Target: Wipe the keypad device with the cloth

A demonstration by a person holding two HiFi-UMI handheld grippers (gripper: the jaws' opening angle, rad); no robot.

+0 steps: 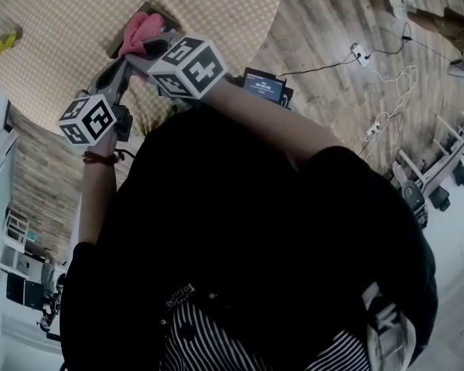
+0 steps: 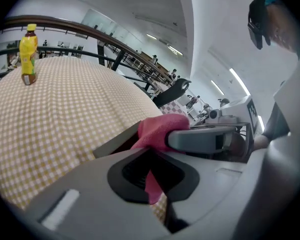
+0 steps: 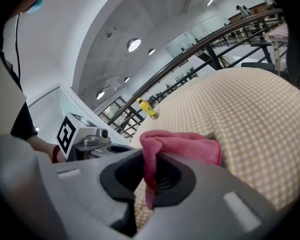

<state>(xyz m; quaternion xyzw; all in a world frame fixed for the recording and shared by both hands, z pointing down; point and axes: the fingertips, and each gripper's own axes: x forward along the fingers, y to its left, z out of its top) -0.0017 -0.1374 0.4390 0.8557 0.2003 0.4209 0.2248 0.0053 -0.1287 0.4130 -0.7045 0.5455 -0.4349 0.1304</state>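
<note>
On the checkered table a pink cloth lies bunched over a dark flat keypad device, most of which it hides. My right gripper reaches onto the cloth from the near side, and in the right gripper view a fold of the cloth hangs pinched in the right gripper. The left gripper comes in beside it. In the left gripper view a pink strip of cloth runs down into the left gripper, with the device's grey edge just left of it.
A yellow bottle stands on the table's left side. Beside the table, on the wooden floor, are a dark unit with a lit screen and a power strip with cables. The table's near rim is under my arms.
</note>
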